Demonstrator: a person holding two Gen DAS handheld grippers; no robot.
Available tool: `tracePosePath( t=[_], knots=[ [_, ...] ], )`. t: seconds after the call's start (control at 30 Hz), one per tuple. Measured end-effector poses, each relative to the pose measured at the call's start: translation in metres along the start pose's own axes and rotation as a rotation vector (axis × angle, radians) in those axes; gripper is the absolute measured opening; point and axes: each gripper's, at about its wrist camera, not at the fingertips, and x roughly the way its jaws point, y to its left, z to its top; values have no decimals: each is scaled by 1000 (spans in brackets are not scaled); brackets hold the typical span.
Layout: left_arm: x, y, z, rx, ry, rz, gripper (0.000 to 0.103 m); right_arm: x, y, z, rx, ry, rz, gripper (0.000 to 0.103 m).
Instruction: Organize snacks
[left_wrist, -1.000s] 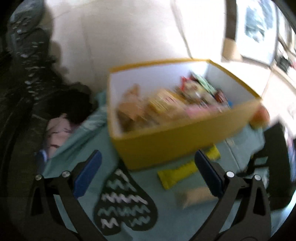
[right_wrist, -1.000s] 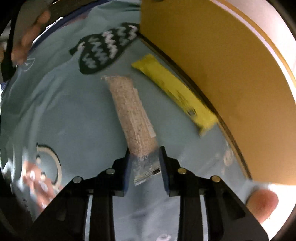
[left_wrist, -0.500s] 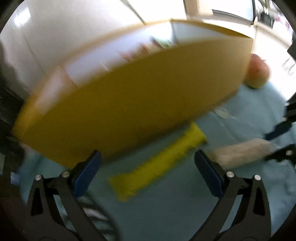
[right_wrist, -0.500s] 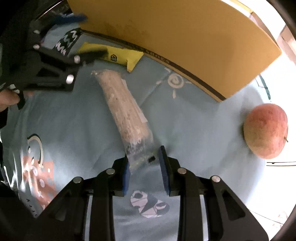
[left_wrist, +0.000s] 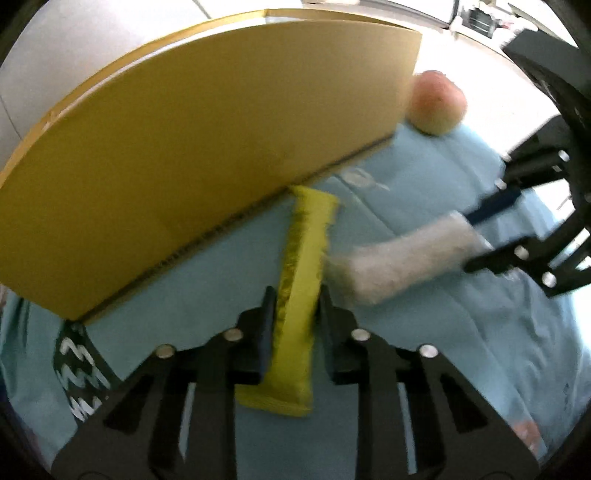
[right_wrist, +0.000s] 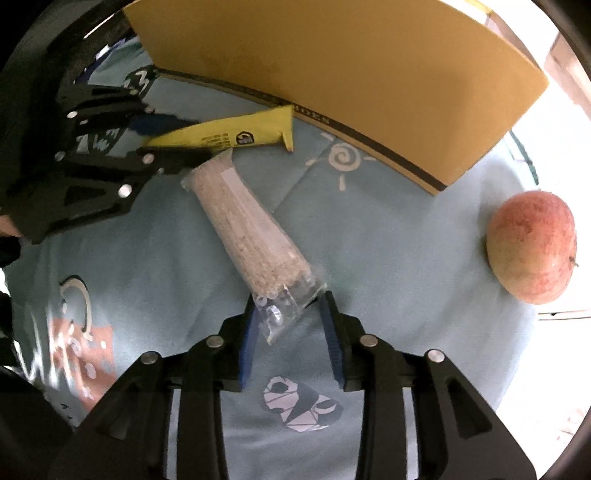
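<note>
Both grippers at snack bars by the box
L view: left gripper (left_wrist: 295, 314) clamped on yellow bar (left_wrist: 301, 291), lying on blue cloth (left_wrist: 424, 369) beside box (left_wrist: 207, 147). R view: right gripper (right_wrist: 290, 325) jaws opening, oat bar (right_wrist: 251, 236) end between them, apple (right_wrist: 532, 247) to the right

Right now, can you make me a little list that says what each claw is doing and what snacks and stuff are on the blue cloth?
left claw: shut on the yellow snack bar
right claw: jaws opening, clear end of the grain bar between them
yellow box: stands behind both bars
apple: beside the box's corner, untouched
blue cloth: under everything, with drawings on it
</note>
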Motion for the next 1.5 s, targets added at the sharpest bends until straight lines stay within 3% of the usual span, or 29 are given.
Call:
tracePosePath(
  t=[0.07,0.13,0.23,0.33,0.4,0.47,0.53,0.57,0.7,0.8,0.93,1.07,1.2,1.23,1.3,1.37,1.4,1.5],
  knots=[
    [-2,2,-5,-16,7,13,20,-4,17,5,-54,-37,-30,45],
    [-5,4,-10,-37,9,8,20,-13,23,8,-137,-72,-91,74],
    [-6,11,-7,-43,14,12,20,-17,28,13,-245,-105,-143,76],
    [-4,12,-5,-56,15,23,24,-5,25,29,-244,-110,-112,76],
    [8,11,9,-83,18,78,53,13,36,39,-249,-24,-129,77],
    [10,20,9,-147,31,65,51,26,42,38,-237,34,-114,71],
    [8,20,8,-147,27,65,25,25,41,37,-194,47,-10,39],
    [7,17,6,-128,28,72,21,25,41,36,-179,50,10,34],
    [-2,13,-1,-154,14,57,20,16,30,27,-26,25,62,30],
    [-23,19,-3,-242,-49,40,20,-6,17,17,107,-42,157,30],
    [-57,20,3,-296,-140,37,20,-42,13,1,194,-139,218,30],
    [-98,19,26,-317,-244,38,20,-85,10,1,219,-248,240,27],
    [-143,36,56,-329,-328,49,20,-138,-2,25,224,-357,220,26],
    [-148,38,66,-323,-333,59,20,-147,-4,32,209,-361,193,26],
    [-149,41,82,-312,-328,79,20,-142,-8,42,168,-287,199,27],
    [-154,43,84,-318,-325,73,20,-123,6,42,69,-189,129,51],
    [-154,44,82,-324,-322,67,20,-107,16,37,29,-137,112,73],
    [-144,40,68,-337,-290,55,20,-48,55,6,-188,0,-21,75]
  ],
)
